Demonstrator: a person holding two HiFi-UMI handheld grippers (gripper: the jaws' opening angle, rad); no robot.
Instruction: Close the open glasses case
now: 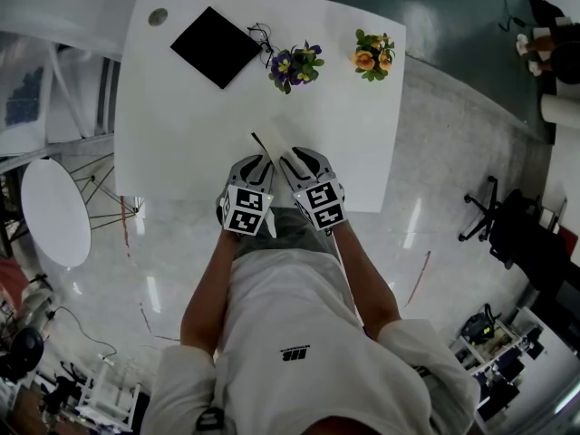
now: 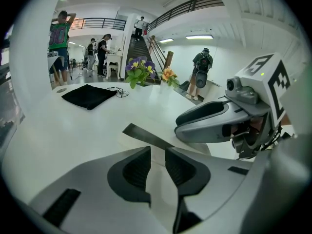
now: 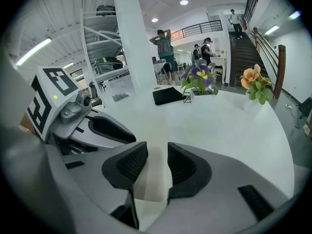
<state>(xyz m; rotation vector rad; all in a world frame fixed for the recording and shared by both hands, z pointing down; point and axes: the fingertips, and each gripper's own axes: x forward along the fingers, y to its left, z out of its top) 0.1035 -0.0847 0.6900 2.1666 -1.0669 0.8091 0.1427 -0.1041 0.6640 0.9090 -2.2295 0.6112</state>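
Case sits on the table, close to the near edge, straight ahead of me. It is pale, with a dark strip along its raised far edge, so I read it as open.

Right tool: jaws drawn in on a flat cream part of the case that runs between the pads and out below them. I log this as clamped.

Left tool: jaws a narrow gap apart, tips just short of the dark strip. A pale surface shows in the gap (case or table, I cannot tell which). I see no grip here.

From the head view both tools meet at the case, tips nearly touching each other.

Further back on the table: black cloth, purple flowers, orange flowers, all well apart from the case.
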